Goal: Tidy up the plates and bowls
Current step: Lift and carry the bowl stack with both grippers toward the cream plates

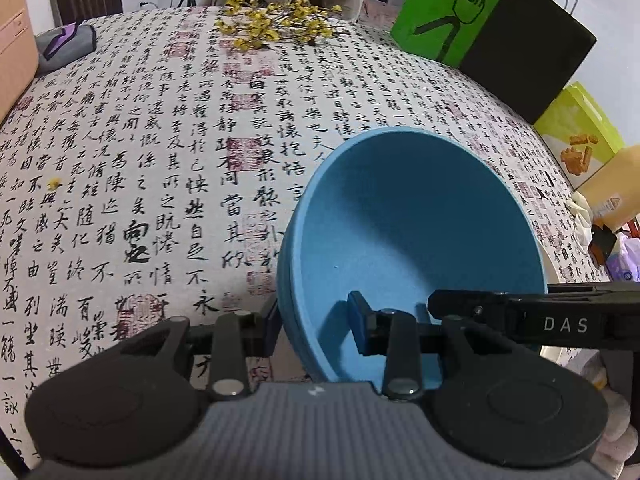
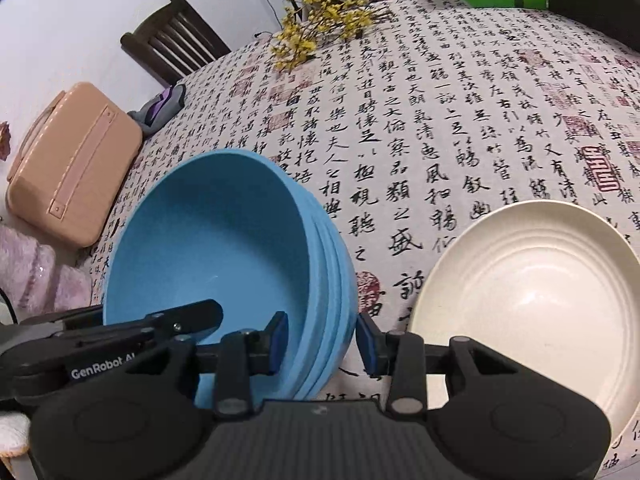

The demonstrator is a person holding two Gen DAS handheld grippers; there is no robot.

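Your working surface is a table under a calligraphy-print tablecloth (image 1: 160, 160). The widest bare stretch lies ahead and to the left of the left gripper (image 1: 316, 328). Its borders are occupied: yellow flower sprigs (image 1: 276, 24) at the far edge, a green bag (image 1: 444, 16) and a black bag (image 1: 532, 48) at the far right, and a peach case (image 2: 72, 160) at the left edge.

You hold a stack of blue bowls (image 2: 224, 256) between both tools, tilted and with its near side off the cloth. The left gripper clamps the stack's left rim, one pad inside and one outside. The right gripper (image 2: 322, 340) clamps the opposite rim likewise. Both jaws stand partly closed on the nested walls.

A cream plate (image 2: 532, 292) rests on the cloth just right of the right gripper, apart from the stack.
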